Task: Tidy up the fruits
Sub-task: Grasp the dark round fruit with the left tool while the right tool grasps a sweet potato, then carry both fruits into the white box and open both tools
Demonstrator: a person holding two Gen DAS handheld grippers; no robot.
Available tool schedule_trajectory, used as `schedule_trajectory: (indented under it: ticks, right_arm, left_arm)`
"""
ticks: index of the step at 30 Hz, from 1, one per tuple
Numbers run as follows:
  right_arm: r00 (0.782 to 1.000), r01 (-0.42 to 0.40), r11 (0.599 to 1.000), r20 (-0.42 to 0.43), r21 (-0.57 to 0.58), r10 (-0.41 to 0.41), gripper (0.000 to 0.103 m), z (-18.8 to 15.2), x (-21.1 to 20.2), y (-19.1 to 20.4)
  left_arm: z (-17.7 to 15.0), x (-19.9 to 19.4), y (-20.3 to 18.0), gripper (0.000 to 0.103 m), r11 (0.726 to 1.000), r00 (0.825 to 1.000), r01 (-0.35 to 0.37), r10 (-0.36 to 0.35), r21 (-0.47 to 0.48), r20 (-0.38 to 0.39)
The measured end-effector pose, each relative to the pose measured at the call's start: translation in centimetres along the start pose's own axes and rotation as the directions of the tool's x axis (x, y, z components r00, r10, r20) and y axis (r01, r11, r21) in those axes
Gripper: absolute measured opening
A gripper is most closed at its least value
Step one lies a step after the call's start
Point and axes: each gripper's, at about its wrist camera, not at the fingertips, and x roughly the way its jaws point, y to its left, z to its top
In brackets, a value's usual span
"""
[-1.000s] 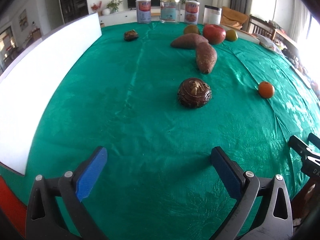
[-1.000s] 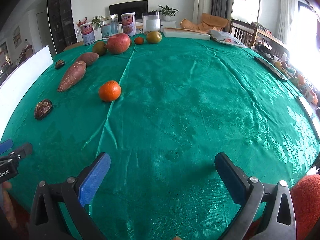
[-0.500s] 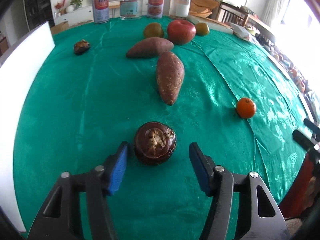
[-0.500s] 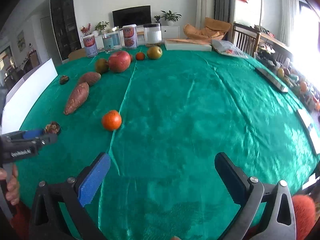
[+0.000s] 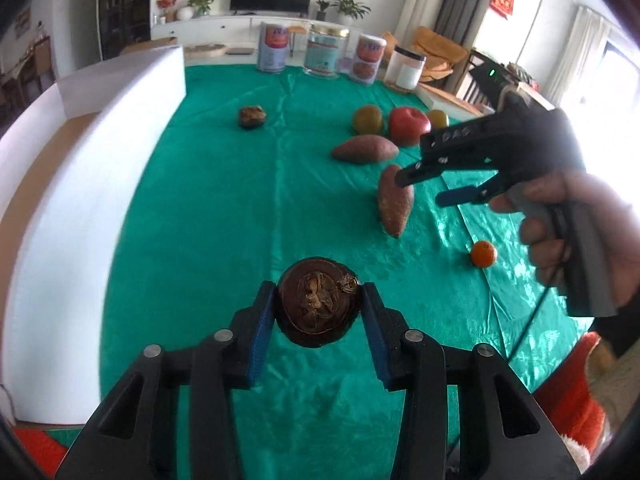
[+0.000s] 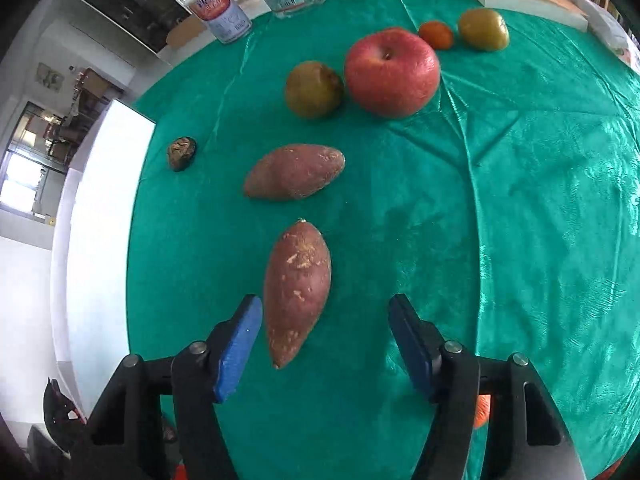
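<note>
Left tongs (image 5: pixel 318 308): they have just been closing, and now the 2 blue pads press on both sides of the dark brown round fruit (image 5: pixel 317 307), so it is held. The grip is across the widest part, I think because the round body would slip out from a hold nearer its edge.

Dark brown round fruit: at the near middle of the green counter (image 5: pixel 224 200), between the pads. Whether it rests on the cloth or is a little above it, I cannot tell.

Right tongs (image 6: pixel 326 338): they have just been closing but are half wide, and no pad touches anything. The near sweet potato (image 6: pixel 298 292) lies between the jaws, closer to the left pad, its pointed end toward the camera.

Reason for this pose: the jaws stand on the 2 long sides of the sweet potato, probably to clamp it across its short width.

Far group: a second sweet potato (image 6: pixel 294 172) lies crosswise, and behind it are a red apple (image 6: pixel 392 72), a brownish pear (image 6: pixel 314 88), a small orange fruit (image 6: pixel 436 34) and a yellow-green fruit (image 6: pixel 484 28), close together like a sorted heap.

Loose pieces: 1 mandarin (image 5: pixel 483 253) near right, 1 small dark fruit (image 6: pixel 181 153) far left.

Judgement: sorting has just begun; both hands are taking 1 piece each.
</note>
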Motion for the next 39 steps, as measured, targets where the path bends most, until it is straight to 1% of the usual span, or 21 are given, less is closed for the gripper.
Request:
schedule_trajectory:
  ticks: [1, 2, 3, 4, 7, 10, 12, 15, 16, 18, 20, 22, 24, 25, 27, 30, 32, 33, 37, 38, 39]
  right_arm:
    - [1.000, -0.023, 1.000, 0.003, 0.008, 0.023, 0.062, 0.1, 0.5, 0.2]
    - [0.999, -0.051, 0.999, -0.003, 0.012, 0.051, 0.056, 0.2, 0.8, 0.4]
    - [0.996, -0.082, 0.997, -0.017, 0.011, 0.082, 0.045, 0.4, 1.1, 0.8]
    - [0.996, -0.085, 0.996, -0.032, -0.002, 0.085, 0.040, 0.4, 1.4, 1.2]
    - [0.999, -0.016, 0.995, -0.045, -0.096, 0.011, 0.041, 0.8, 1.6, 3.1]
    - [0.999, 0.017, 0.994, -0.041, -0.104, -0.021, 0.041, 1.3, 2.1, 4.0]
    - [0.997, 0.021, 0.994, -0.068, -0.107, -0.029, 0.042, 1.4, 2.6, 4.3]
    - [0.993, -0.003, 0.996, -0.116, -0.086, -0.007, 0.041, 1.6, 4.0, 4.5]
    - [0.994, 0.005, 0.996, -0.106, -0.086, -0.014, 0.041, 1.6, 4.2, 4.7]
    - [0.995, 0.058, 0.989, -0.068, -0.138, -0.068, 0.040, 1.2, 4.0, 5.8]
    - [0.998, 0.052, 0.983, -0.034, -0.176, -0.059, 0.040, 0.9, 3.2, 7.3]
    - [1.000, -0.006, 0.977, -0.012, -0.212, 0.003, 0.040, 0.3, 1.6, 10.0]
    - [0.996, -0.091, 0.957, -0.003, -0.275, 0.094, 0.040, -0.6, -0.5, 13.8]
    - [0.989, -0.141, 0.939, -0.006, -0.314, 0.147, 0.040, -1.3, -1.4, 16.2]
    - [0.969, -0.238, 0.889, -0.035, -0.392, 0.244, 0.040, -2.7, -2.6, 21.5]
    - [0.934, -0.351, 0.796, -0.123, -0.494, 0.336, 0.040, -5.9, -2.3, 29.3]
    - [0.923, -0.382, 0.756, -0.180, -0.532, 0.340, 0.040, -8.1, -0.6, 33.4]
    - [0.926, -0.377, 0.747, -0.191, -0.547, 0.327, 0.040, -8.9, 0.5, 35.1]
    - [0.953, -0.303, 0.742, -0.195, -0.598, 0.232, 0.041, -10.8, 5.0, 38.7]
    - [0.959, -0.285, 0.745, -0.182, -0.603, 0.219, 0.041, -11.0, 5.7, 39.0]
    - [0.962, -0.274, 0.750, -0.163, -0.603, 0.220, 0.041, -11.2, 5.6, 39.0]
  left_arm:
    - [0.3, -1.0, 0.7, 0.044, 1.000, 1.000, -0.003, 0.003, -0.011, 0.013]
    - [0.5, -2.2, 1.5, 0.044, 1.000, 1.000, -0.005, 0.005, -0.022, 0.031]
    - [0.6, -3.1, 2.1, 0.044, 1.000, 0.999, -0.009, 0.010, -0.029, 0.048]
    - [0.8, -4.0, 2.8, 0.044, 0.999, 0.998, -0.017, 0.019, -0.035, 0.063]
    - [1.1, -5.6, 4.8, 0.044, 0.998, 0.994, -0.043, 0.048, -0.050, 0.094]
    - [1.2, -6.0, 6.6, 0.044, 0.996, 0.994, -0.048, 0.056, -0.080, 0.095]
    - [0.9, -6.2, 7.6, 0.044, 0.994, 0.994, -0.052, 0.061, -0.099, 0.089]
    - [0.5, -6.5, 8.8, 0.044, 0.991, 0.995, -0.051, 0.061, -0.121, 0.076]
    - [0.4, -6.6, 9.2, 0.044, 0.991, 0.995, -0.053, 0.063, -0.125, 0.075]
    - [0.3, -7.1, 9.6, 0.044, 0.989, 0.995, -0.058, 0.069, -0.133, 0.076]
    - [0.4, -8.1, 10.5, 0.044, 0.988, 0.995, -0.047, 0.060, -0.148, 0.086]
    - [0.8, -9.4, 11.8, 0.044, 0.985, 0.993, -0.042, 0.060, -0.166, 0.104]
    - [1.5, -10.8, 13.6, 0.044, 0.979, 0.986, -0.084, 0.109, -0.186, 0.128]
    - [1.9, -11.4, 14.8, 0.044, 0.972, 0.979, -0.125, 0.153, -0.197, 0.136]
    - [2.5, -11.6, 17.3, 0.044, 0.950, 0.962, -0.210, 0.243, -0.230, 0.125]
    - [2.4, -10.1, 21.7, 0.044, 0.907, 0.947, -0.291, 0.317, -0.304, 0.040]
    - [2.0, -8.9, 23.7, 0.044, 0.886, 0.941, -0.324, 0.336, -0.331, -0.021]
    - [1.7, -8.6, 24.3, 0.044, 0.877, 0.938, -0.338, 0.345, -0.341, -0.043]
    - [0.5, -8.1, 25.5, 0.046, 0.864, 0.931, -0.361, 0.355, -0.350, -0.084]
    - [0.3, -8.2, 25.5, 0.053, 0.861, 0.929, -0.366, 0.361, -0.352, -0.083]
    - [0.2, -8.2, 25.6, 0.066, 0.858, 0.927, -0.371, 0.367, -0.356, -0.082]
